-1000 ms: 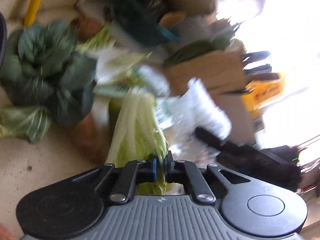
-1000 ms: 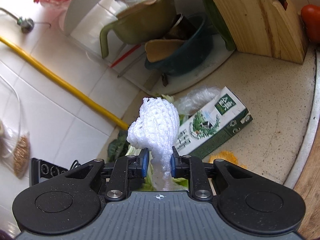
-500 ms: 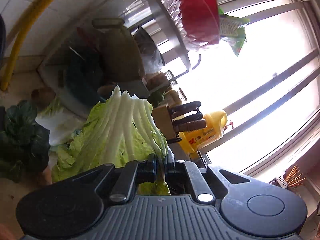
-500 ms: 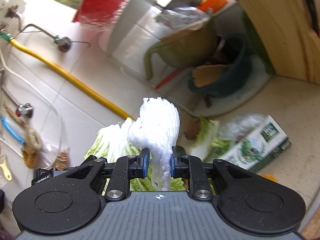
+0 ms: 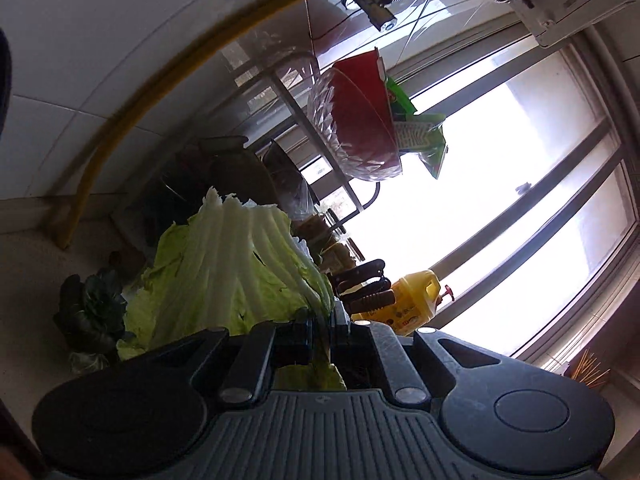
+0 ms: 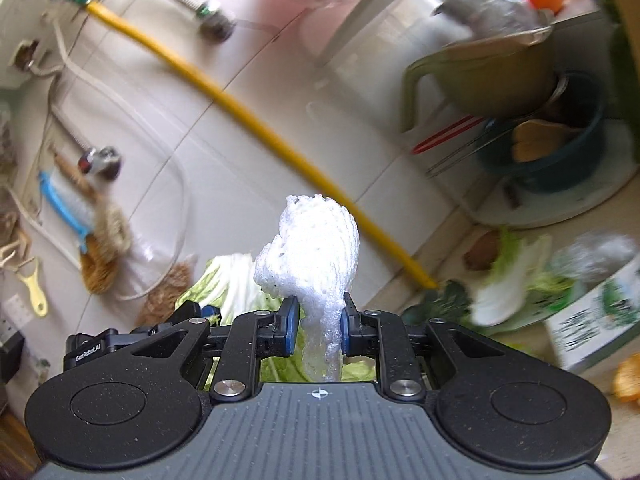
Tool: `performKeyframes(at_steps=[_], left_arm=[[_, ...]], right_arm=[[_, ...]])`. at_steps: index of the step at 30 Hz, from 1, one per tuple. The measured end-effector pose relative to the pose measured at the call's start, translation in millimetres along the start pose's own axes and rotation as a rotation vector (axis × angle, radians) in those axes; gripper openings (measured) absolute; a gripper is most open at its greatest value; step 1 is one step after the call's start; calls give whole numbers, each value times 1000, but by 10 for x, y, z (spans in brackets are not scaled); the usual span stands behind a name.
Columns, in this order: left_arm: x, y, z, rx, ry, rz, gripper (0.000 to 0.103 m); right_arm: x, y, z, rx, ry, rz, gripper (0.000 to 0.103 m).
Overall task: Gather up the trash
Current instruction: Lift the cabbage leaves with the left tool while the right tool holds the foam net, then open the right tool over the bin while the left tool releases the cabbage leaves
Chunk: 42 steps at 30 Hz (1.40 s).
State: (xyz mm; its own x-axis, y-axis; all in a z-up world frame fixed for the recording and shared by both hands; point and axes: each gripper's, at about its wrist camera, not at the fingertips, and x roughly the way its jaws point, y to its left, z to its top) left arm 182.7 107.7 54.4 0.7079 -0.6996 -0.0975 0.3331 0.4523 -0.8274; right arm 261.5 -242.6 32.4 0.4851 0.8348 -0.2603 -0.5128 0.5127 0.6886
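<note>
left gripper: pinched tight on a thin edge of the cabbage leaf, leaf fanning up ahead of the fingers
right gripper: clamped on the white foam net, sticking up past the tips
leaf risk: floppy, could tear or slide out
net risk: squishy foam, might creep loose
leftovers: milk carton, orange peel on the counter, off to the right

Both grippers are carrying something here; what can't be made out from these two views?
- Any trash bin: in neither view.
- Left wrist: the cabbage leaf hides the counter behind it; window glare washes out the knife block.
- Right wrist: the carton is motion-blurred and cut off by the edge, print unreadable; the foam net blocks the left gripper.
</note>
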Motion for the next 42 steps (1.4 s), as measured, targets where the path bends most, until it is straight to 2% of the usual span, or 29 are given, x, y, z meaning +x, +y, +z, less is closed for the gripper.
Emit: performKeyframes(at_steps=[6,15,24,33,39,42], left_arm=[[-433,-37,-37,16,-72,28,6],[-1126,-7,-145,20,-199,130,6],[-1533,26,-330,-4,-287,245,6],[-1887,53,-438,-10,-353,322,6],[-1970,288,-577,-65,-348,376,6],[-1995,398,-634,-72,-342,430,6]], right_arm=[[246,353,-149,-44,63,73,26],[716,716,-422,-74,189,178,26],[1097,959,-717,-88,317,242,26],[1372,1176,-881,-116,387,251,26],[1577,1239,-1036,-126,439,235,26],[1685,1201,-1141,-130,469,200,26]])
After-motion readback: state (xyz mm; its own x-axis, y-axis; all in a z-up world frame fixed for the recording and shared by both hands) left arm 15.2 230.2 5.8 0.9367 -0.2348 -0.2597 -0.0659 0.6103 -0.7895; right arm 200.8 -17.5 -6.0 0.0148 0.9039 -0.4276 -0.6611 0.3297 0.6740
